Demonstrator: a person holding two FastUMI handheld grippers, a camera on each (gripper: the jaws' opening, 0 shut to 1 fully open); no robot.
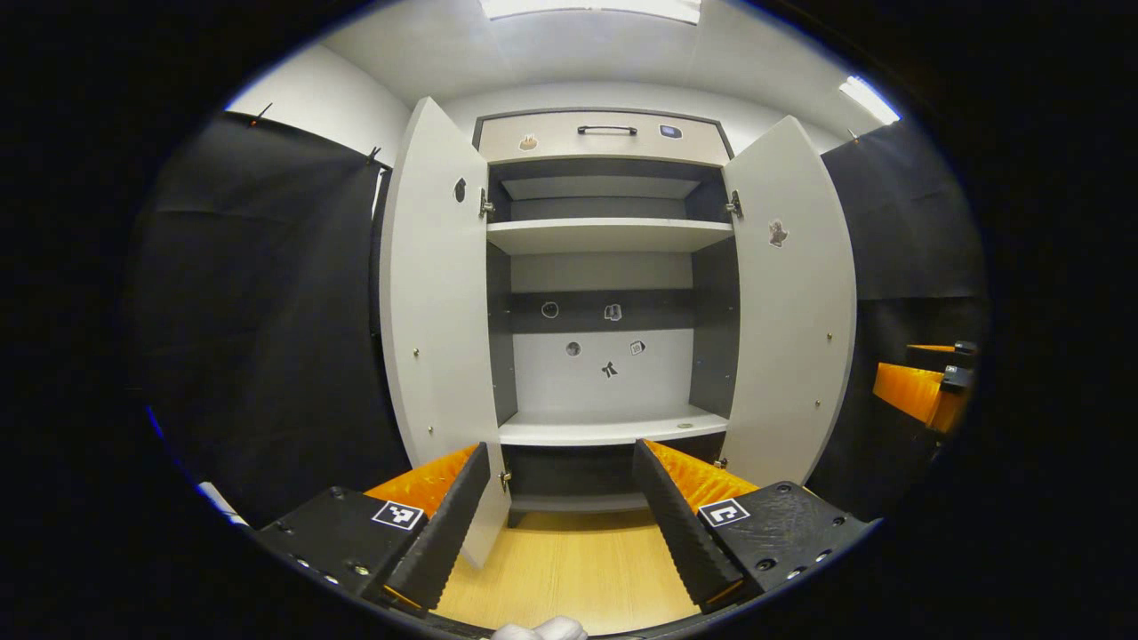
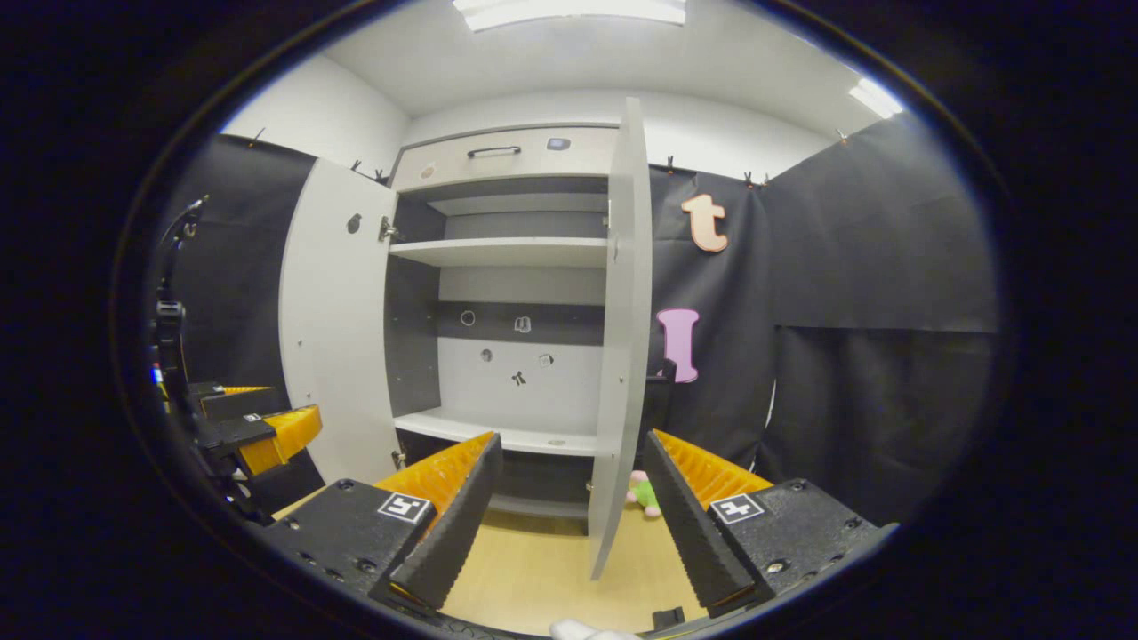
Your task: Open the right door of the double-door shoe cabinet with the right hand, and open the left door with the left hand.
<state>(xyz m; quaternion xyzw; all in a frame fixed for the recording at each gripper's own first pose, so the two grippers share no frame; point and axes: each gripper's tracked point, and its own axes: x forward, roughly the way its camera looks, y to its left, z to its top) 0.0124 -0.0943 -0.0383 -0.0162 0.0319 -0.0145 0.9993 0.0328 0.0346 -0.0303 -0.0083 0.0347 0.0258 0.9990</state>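
doors (image 1: 436, 293) swung wide; both grippers (image 1: 562, 498) (image 2: 569, 507) open, apart from edges.

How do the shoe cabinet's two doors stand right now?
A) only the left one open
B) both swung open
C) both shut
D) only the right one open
B: the left door and the right door both stand swung outward, baring the cabinet's shelves between them.
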